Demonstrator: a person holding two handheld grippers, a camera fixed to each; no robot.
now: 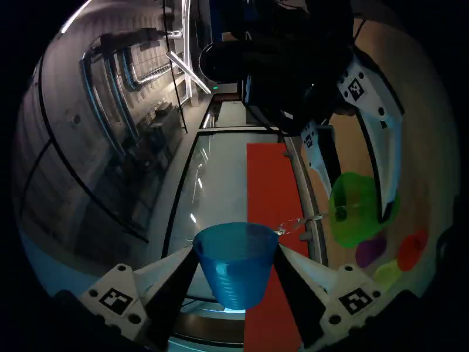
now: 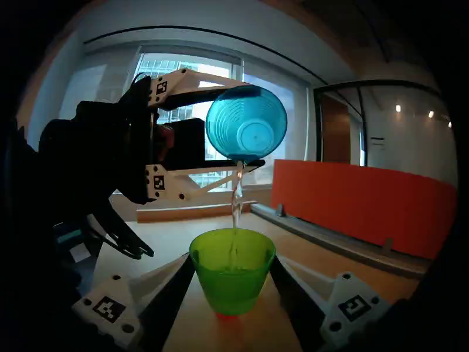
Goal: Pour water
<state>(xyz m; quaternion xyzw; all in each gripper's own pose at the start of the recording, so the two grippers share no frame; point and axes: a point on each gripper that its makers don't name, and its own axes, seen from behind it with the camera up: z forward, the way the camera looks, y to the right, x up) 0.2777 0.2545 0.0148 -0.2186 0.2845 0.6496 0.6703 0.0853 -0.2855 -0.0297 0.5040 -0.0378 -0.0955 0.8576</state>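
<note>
My left gripper is shut on a blue cup, which lies tipped on its side. In the right gripper view the same blue cup hangs above, its base toward the camera, held between the left gripper's white fingers. A thin stream of water falls from its rim into a green cup. My right gripper is shut on that green cup, which stands upright just over the wooden table. In the left gripper view the green cup sits between the right gripper's fingers.
An orange partition with a grey rail runs along the table's far edge. Purple, red and yellow-green cups stand on the table beyond the green one. Large windows lie behind the left gripper. A dark sleeve and hand hold that gripper.
</note>
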